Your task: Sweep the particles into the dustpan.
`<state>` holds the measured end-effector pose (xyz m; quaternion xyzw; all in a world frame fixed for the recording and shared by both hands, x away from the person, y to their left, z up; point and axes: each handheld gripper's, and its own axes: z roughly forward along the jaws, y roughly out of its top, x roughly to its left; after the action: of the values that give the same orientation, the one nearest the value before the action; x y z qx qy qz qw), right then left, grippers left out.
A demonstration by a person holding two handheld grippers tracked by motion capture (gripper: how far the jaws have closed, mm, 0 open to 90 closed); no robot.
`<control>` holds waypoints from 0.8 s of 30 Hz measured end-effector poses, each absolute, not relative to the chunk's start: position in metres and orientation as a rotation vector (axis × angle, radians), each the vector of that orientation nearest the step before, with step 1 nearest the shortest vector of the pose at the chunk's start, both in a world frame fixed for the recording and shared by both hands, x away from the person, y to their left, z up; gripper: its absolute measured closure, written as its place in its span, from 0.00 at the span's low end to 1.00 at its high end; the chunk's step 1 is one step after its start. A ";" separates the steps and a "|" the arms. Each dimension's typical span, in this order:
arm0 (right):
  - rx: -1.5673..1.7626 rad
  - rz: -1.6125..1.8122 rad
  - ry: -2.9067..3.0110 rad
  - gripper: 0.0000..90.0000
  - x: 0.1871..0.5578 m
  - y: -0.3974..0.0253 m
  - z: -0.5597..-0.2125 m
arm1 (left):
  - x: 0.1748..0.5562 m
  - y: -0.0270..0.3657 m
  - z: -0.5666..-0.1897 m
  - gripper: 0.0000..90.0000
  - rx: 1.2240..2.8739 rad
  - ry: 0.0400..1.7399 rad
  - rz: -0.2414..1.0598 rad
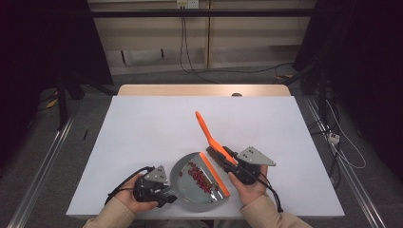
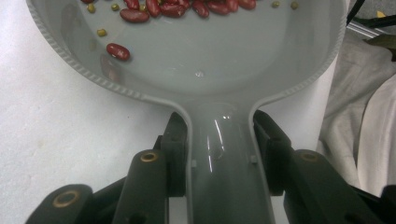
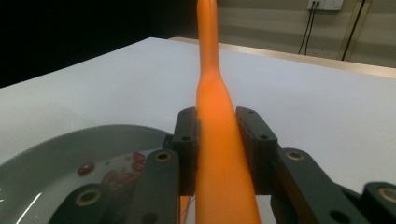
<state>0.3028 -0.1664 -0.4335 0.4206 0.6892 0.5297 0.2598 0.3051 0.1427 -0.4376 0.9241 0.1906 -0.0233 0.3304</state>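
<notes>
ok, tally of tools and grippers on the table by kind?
Grey dustpan, holding red beans: 1
Orange brush: 1
Grippers: 2, left gripper and right gripper
Total: 4

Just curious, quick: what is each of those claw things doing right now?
Left gripper: shut on the dustpan handle.
Right gripper: shut on the orange brush handle.
</notes>
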 end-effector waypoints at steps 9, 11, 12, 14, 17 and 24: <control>1.150 1.420 1.863 0.79 0.309 -0.176 -0.433 | 0.307 0.146 -0.440 0.71 2.361 0.500 0.006; 1.149 1.419 1.866 0.79 0.310 -0.177 -0.434 | 0.308 0.147 -0.441 0.71 2.345 0.494 0.005; 1.150 1.419 1.864 0.79 0.311 -0.177 -0.434 | 0.308 0.147 -0.442 0.71 2.339 0.501 0.011; 1.152 1.417 1.865 0.79 0.312 -0.178 -0.434 | 0.310 0.148 -0.442 0.71 2.333 0.502 0.020; 1.154 1.415 1.860 0.79 0.313 -0.180 -0.434 | 0.311 0.151 -0.441 0.71 2.308 0.516 0.043; 1.161 1.409 1.846 0.79 0.316 -0.185 -0.433 | 0.314 0.158 -0.436 0.71 2.260 0.556 0.085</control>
<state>0.3162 -0.1853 -0.4330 0.4305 0.6848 0.5228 0.2692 0.3141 0.1577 -0.4363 0.8914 0.2193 0.0336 0.3951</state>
